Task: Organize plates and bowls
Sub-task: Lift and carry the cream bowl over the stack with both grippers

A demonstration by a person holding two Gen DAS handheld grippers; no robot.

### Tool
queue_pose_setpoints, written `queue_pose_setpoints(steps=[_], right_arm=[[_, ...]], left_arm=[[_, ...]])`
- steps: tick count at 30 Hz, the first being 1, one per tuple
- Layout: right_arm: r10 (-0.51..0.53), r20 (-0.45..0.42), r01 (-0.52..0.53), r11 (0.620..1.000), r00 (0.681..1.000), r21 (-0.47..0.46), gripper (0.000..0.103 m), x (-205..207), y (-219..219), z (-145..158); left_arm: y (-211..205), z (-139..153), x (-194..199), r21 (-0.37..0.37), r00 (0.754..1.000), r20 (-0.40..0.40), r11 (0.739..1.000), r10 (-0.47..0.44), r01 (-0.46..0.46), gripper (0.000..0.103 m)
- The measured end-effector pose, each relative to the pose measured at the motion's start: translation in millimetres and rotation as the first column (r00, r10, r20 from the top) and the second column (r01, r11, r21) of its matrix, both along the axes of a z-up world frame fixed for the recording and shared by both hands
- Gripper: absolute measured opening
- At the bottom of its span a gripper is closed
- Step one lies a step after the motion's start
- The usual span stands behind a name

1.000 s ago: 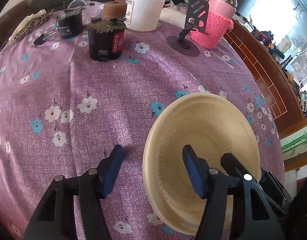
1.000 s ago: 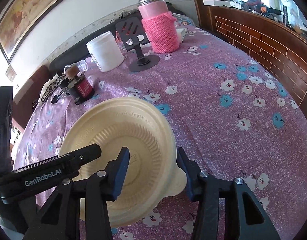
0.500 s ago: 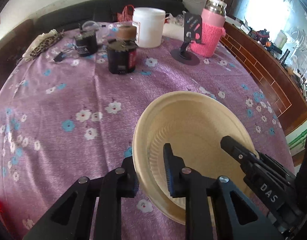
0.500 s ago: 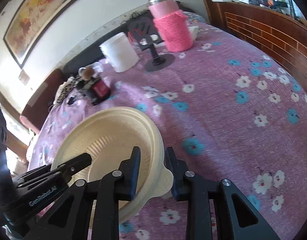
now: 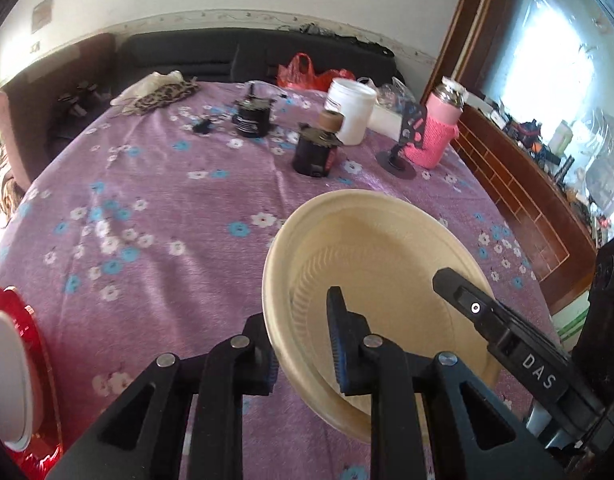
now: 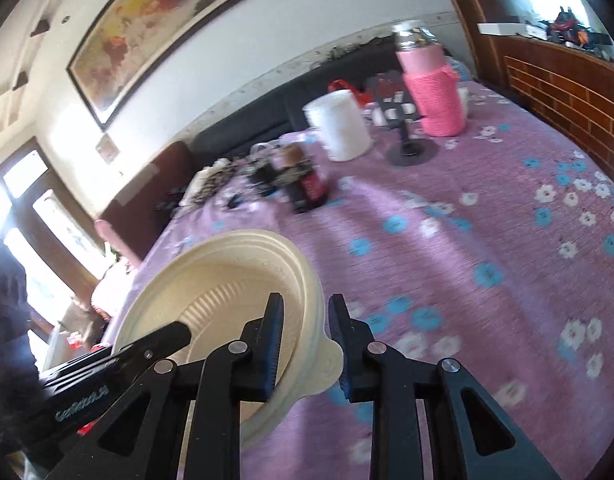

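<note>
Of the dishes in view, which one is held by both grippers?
The cream bowl, clamped at opposite rims by the left gripper and right gripper. The red plate lies untouched on the table.

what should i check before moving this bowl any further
1. left gripper clamped on the near left rim of the cream bowl: ok, one pad inside and one outside.
2. right gripper clamped on the opposite rim by the small tab: ok.
3. Bowl off the purple tablecloth: looks ok, it sits tilted between the grippers, though the underside is hidden.
4. Bowl contents: ok, nothing visible inside.
5. Red plate with something white on it at the left edge, a possible drop spot: cannot tell, mostly cut off.
6. Black jar and white tub clear of the bowl: ok, they stand farther back.
</note>
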State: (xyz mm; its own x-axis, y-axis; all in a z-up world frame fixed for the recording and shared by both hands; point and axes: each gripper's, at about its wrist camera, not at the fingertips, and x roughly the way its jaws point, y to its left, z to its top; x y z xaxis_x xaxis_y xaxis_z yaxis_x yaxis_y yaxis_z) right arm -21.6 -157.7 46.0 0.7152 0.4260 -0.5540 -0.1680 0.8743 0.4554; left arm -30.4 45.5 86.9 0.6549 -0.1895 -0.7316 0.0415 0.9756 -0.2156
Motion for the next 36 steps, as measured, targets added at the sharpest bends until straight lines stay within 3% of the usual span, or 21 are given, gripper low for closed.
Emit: queue_pose_setpoints(steps=[10,19,28,36], right_arm=[[0.109,0.09,-0.105,0.993,0.99,-0.049,0.026,-42,69,46],[0.204,0.158,-0.192,0.977,0.966,-0.093,0.026,-72,131,81],[0.294,0.223,-0.267,0.953,0.93,-0.141,0.026,-96,190,108],[0.336,0.265,-0.299,0.939,0.904,-0.169,0.027,-110,217,118]], left_arm=[[60,33,-62,-0.028,0.988,0.096,0.992,0.123,-0.121,0.02],[110,63,-112,-0.033,0.947,0.216,0.972,0.236,-0.234,0.02],[162,73,-141,-0.083,0.908,0.242,0.939,0.343,-0.332,0.021],[183,79,-156,-0.112,0.885,0.262,0.923,0.385,-0.369,0.026]])
